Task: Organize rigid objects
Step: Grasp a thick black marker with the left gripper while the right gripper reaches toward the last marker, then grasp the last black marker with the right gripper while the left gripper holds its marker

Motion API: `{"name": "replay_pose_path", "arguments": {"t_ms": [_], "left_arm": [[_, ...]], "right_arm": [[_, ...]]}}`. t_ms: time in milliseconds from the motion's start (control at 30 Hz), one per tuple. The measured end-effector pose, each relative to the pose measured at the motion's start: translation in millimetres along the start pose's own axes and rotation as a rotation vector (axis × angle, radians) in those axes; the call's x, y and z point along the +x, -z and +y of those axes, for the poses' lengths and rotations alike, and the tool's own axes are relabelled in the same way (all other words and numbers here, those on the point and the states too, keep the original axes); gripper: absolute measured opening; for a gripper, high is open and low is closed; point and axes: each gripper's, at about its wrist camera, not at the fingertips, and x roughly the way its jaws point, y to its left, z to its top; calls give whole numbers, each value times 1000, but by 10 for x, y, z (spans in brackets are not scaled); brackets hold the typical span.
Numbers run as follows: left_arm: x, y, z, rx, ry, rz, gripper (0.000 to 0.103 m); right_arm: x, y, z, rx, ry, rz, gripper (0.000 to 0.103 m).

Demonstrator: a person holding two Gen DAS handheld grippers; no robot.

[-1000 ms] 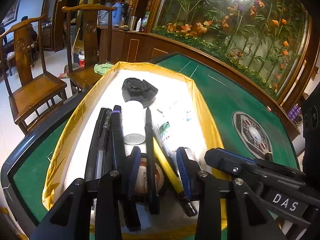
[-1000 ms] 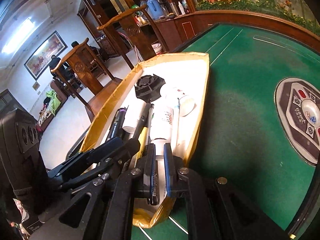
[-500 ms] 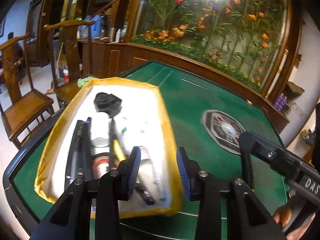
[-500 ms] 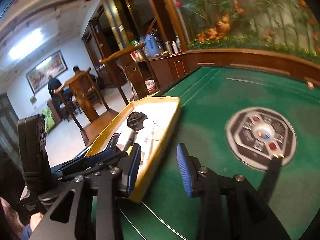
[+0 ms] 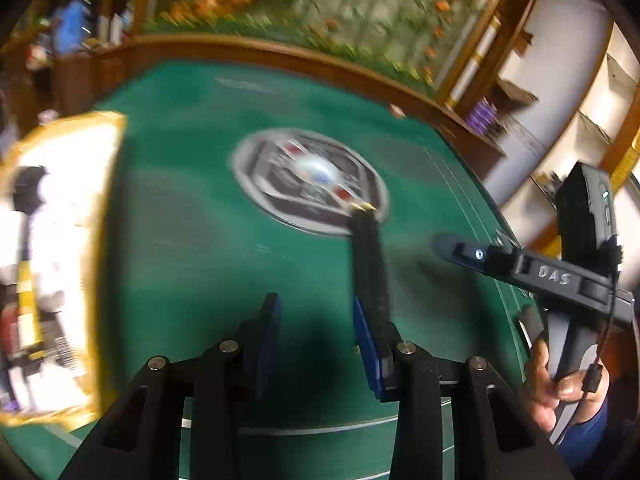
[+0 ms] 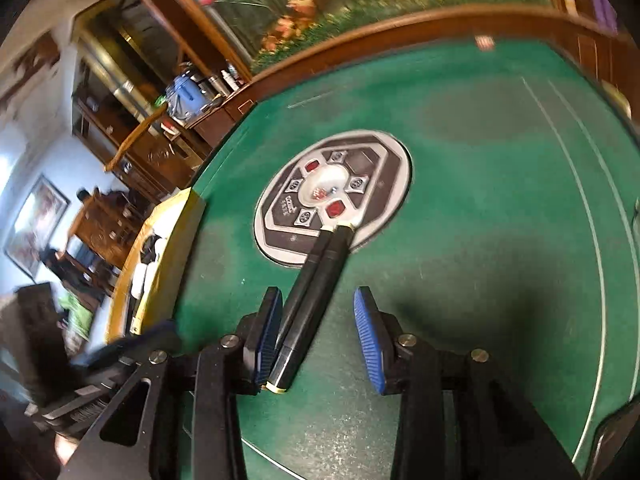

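Two black pens (image 6: 320,288) lie side by side on the green table felt (image 6: 480,240), their gold-tipped ends touching the round control panel (image 6: 332,196). My right gripper (image 6: 318,340) hangs open over them. The pens run just beside its left pad and are not pinched. In the left wrist view my left gripper (image 5: 318,334) is open with nothing between its pads, and a black pen (image 5: 370,264) lies just past its right finger. The yellow-rimmed white tray (image 5: 108,240) sits at the left, blurred, holding bottles, pens and a black round piece.
A hand (image 5: 560,380) holds the right gripper's handle at the right edge of the left wrist view. The tray (image 6: 176,236) lies at the table's left side. A wooden rail (image 6: 400,28) borders the table, with chairs and cabinets beyond. Shelves stand at the right.
Both grippers swung right, away from the tray to the middle of the table. The right gripper went from shut to open. The black pens came into view under it.
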Motion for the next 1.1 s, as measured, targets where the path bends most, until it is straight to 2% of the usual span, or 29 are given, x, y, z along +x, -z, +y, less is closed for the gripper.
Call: {"name": "replay_pose_path", "arguments": {"t_ms": [100, 333, 567, 600, 633, 667, 700, 733, 800, 867, 967, 1100], "left_arm": [[263, -88, -181, 51, 33, 66, 38], [645, -222, -329, 89, -19, 130, 39], [739, -315, -298, 93, -41, 110, 40], [727, -292, -318, 110, -74, 100, 40], [748, -286, -332, 126, -101, 93, 36], [733, -251, -332, 137, -133, 79, 23], [704, -206, -309, 140, -162, 66, 16], [678, -180, -279, 136, -170, 57, 14], [580, -99, -156, 92, -149, 43, 14], [466, -7, -76, 62, -174, 24, 14], [361, 101, -13, 43, -185, 6, 14], [344, 127, 31, 30, -177, -3, 14]], "right_arm": [[-80, -5, -20, 20, -17, -30, 36], [-154, -26, -57, 54, -49, -42, 41], [-98, -10, -84, 63, -32, -21, 41], [-82, -8, -84, 61, -23, -18, 41], [-77, -3, -77, 56, -16, -14, 41], [-59, 4, -71, 52, -8, -8, 41], [-35, 16, -62, 46, 0, -2, 41], [-12, 21, -48, 37, 9, 3, 41], [46, 43, -8, 2, 40, 13, 41], [122, 68, 22, -19, 60, 29, 41], [273, 112, 104, -58, 70, 66, 41], [455, 135, 284, -136, 133, 85, 41]]}}
